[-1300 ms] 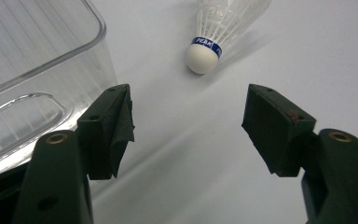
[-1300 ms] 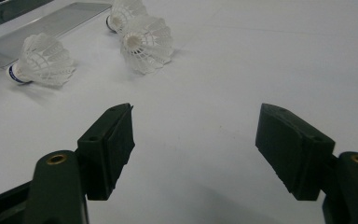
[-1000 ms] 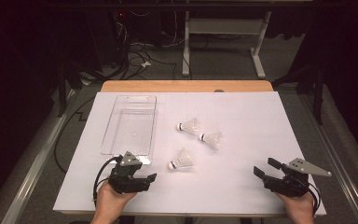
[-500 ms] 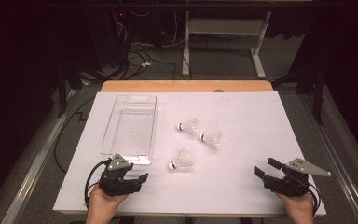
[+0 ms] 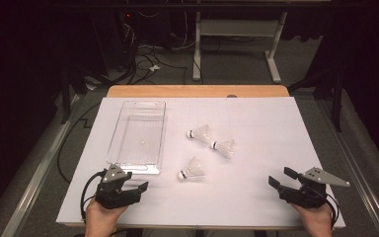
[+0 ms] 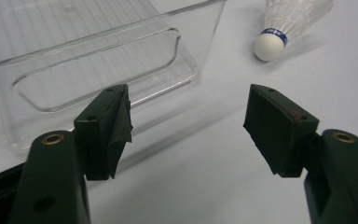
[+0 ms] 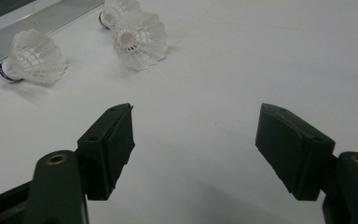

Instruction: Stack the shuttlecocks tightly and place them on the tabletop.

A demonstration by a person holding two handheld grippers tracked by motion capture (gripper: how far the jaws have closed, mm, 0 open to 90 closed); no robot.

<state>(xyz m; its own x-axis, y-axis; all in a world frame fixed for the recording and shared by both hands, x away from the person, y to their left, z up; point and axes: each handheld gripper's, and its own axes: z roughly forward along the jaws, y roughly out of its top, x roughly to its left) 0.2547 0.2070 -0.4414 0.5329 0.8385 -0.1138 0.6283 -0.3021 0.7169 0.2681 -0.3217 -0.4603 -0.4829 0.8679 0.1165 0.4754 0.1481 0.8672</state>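
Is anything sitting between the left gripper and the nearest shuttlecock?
Nothing visible. The left gripper is open at the near edge of the table, and only bare white surface lies between it and the nearest shuttlecock. The clear tray sits off to the side, not across that path.

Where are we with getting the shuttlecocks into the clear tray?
Nothing looks done yet: the clear tray is empty and all three shuttlecocks lie on the white sheet. Neither gripper holds anything; the left gripper and right gripper sit open near the front edge. All three are left to pick and place.
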